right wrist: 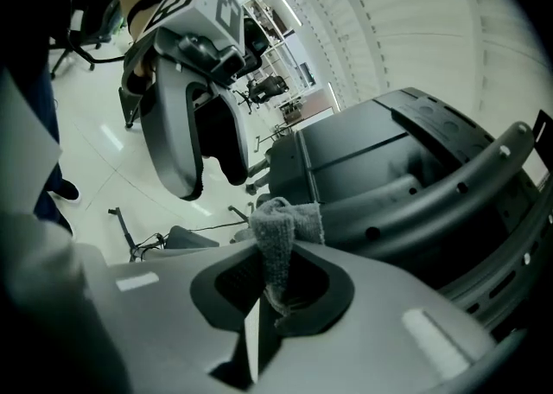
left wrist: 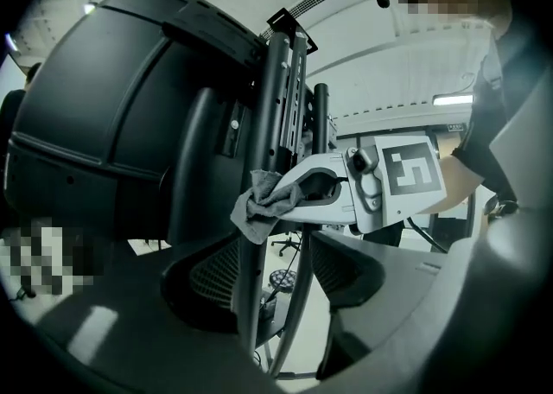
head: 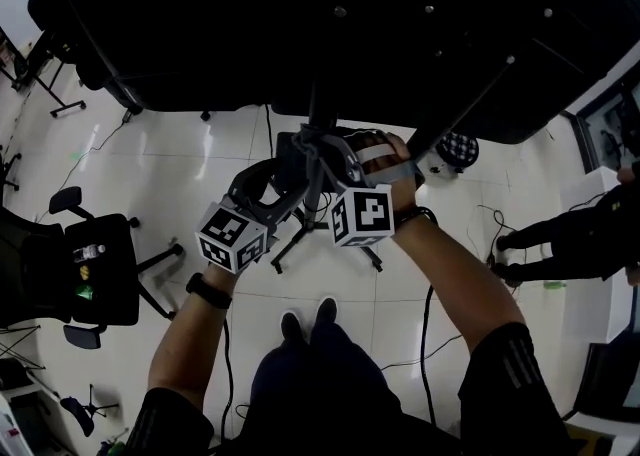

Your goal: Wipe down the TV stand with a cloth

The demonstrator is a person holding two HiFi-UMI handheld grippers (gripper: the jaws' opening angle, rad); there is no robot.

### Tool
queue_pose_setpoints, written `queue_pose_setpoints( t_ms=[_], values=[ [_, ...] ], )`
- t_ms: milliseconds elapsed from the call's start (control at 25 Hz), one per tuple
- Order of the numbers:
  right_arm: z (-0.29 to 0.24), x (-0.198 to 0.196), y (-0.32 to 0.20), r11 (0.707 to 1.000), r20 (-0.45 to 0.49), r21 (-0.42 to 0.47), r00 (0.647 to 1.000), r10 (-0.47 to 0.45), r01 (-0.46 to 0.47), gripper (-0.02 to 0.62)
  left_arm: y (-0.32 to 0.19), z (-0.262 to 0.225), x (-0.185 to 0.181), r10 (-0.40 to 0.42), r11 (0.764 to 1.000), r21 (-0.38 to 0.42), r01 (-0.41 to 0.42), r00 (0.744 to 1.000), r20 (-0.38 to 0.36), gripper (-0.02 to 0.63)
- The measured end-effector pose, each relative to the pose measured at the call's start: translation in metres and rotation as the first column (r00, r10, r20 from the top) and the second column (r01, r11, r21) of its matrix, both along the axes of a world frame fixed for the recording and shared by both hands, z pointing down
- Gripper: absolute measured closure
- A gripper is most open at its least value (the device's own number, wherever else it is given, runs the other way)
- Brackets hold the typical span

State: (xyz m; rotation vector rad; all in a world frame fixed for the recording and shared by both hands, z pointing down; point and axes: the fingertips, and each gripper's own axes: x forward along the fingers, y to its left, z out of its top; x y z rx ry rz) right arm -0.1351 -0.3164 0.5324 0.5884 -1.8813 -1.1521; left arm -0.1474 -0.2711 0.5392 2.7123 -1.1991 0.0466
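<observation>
My right tongs [right wrist: 283,273] are clamped narrow on a grey cloth [right wrist: 282,226], which bunches up beyond the jaw tips. The cloth is pressed against the upright post [left wrist: 281,98] of the TV stand, just beside the black back of the TV [left wrist: 95,116]. My left tongs [left wrist: 272,278] are spread wide, with the post's dark bars standing between the jaws. I cannot tell whether they touch.
</observation>
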Motion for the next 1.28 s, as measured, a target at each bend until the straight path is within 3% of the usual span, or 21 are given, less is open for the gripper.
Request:
queue_pose_setpoints(
  t_ms=[400, 760, 1280],
  values=[
    [0.090, -0.004, 0.003, 0.995, -0.023, -0.102, 1.000, 0.016, -0.019, 0.572, -0.010, 0.091, 0.000, 0.035, 0.992, -0.123, -0.030, 0.999, 0.033, 0.313],
    [0.179, -0.002, 0.003, 0.984, -0.055, -0.176, 0.998, 0.023, -0.032, 0.572, -0.028, 0.173, 0.001, 0.066, 0.985, -0.161, -0.054, 0.995, 0.070, 0.307],
    [0.314, 0.001, 0.005, 0.951, -0.074, -0.299, 0.995, 0.061, -0.081, 0.572, -0.035, 0.296, 0.007, 0.100, 0.949, -0.306, -0.076, 0.993, 0.065, 0.304]
  ],
)
